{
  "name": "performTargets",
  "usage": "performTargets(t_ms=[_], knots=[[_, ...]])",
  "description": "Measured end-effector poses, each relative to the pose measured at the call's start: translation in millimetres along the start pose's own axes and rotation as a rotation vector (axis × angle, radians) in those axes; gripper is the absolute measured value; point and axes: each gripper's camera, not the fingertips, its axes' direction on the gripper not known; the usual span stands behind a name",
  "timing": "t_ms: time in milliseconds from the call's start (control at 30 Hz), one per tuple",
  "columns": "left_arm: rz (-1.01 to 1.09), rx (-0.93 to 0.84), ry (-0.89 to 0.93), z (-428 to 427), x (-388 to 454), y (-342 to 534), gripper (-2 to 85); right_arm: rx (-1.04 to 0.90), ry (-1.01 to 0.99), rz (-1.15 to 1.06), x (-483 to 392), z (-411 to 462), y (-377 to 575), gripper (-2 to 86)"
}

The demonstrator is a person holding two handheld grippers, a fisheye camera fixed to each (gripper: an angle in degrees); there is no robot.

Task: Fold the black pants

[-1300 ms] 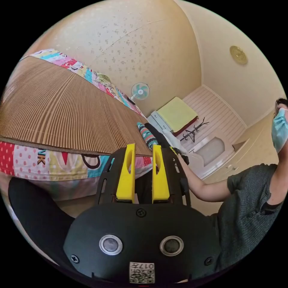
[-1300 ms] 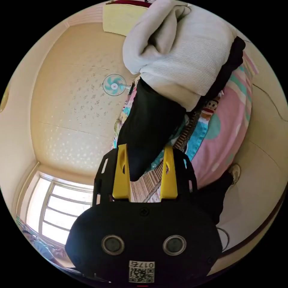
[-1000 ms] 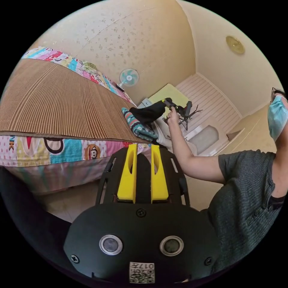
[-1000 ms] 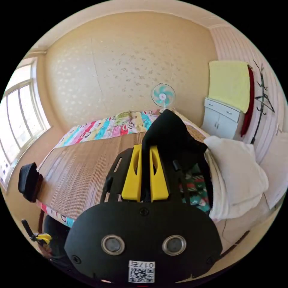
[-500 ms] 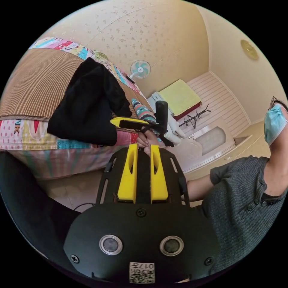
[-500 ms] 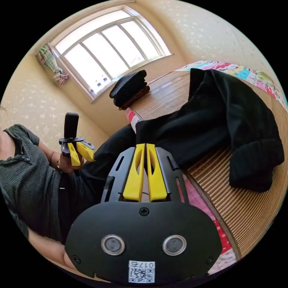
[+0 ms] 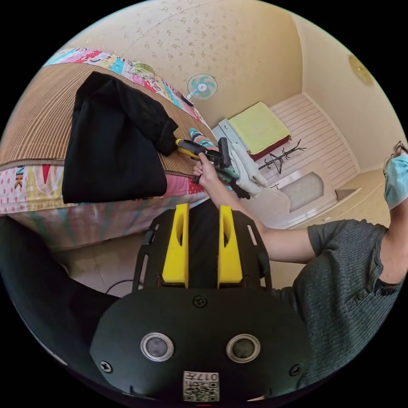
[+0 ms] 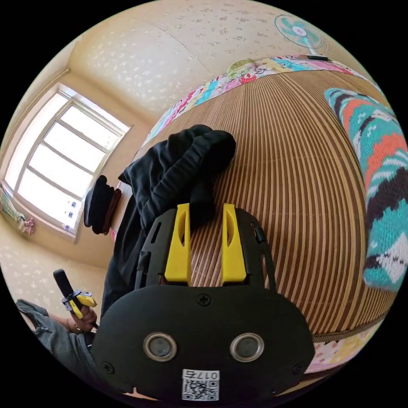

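1. The right gripper (image 8: 205, 242) hovers low over the bamboo mat (image 8: 297, 170), jaws apart and holding nothing; a bare strip of mat shows between them.
2. Just past its tips lies the bunched, ribbed end of the black pants (image 8: 182, 170), touching or nearly touching the left jaw's tip.
3. From there the pants run away toward the window side, their long axis crossing the mat and spilling over the bed edge (image 7: 25, 191).
4. The left gripper (image 7: 203, 242), also parted and empty, hangs off the bed, well apart from the pants (image 7: 114, 140), so the right one looks better placed to grab.
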Motion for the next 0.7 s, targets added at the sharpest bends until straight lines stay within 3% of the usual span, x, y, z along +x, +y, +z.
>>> performTargets(t_ms=[267,400,533,600,700], knots=[[0.04,0.035,-0.178,-13.0,-27.1,-13.4,12.6,-0.04,-0.395,-0.223,-115.4,-40.3,50.4,3.6],[0.004,0.031,-0.229,-1.1,-54.6,-36.4,16.4,-0.104,-0.577,-0.12,-149.7,-32.6,91.6,3.3],[-0.021,0.11,-0.135,-0.2,-77.1,-60.4,22.6,-0.144,-0.492,-0.13,-161.1,-31.6,116.3,3.2],[-0.026,0.089,-0.107,4.0,-86.1,-64.9,22.2,-0.194,-0.424,-0.216,-164.7,-38.0,115.4,3.4],[-0.062,0.13,0.094,7.8,-109.9,-61.3,16.3,-0.302,-0.374,-0.297,-162.9,-42.1,110.5,3.8]])
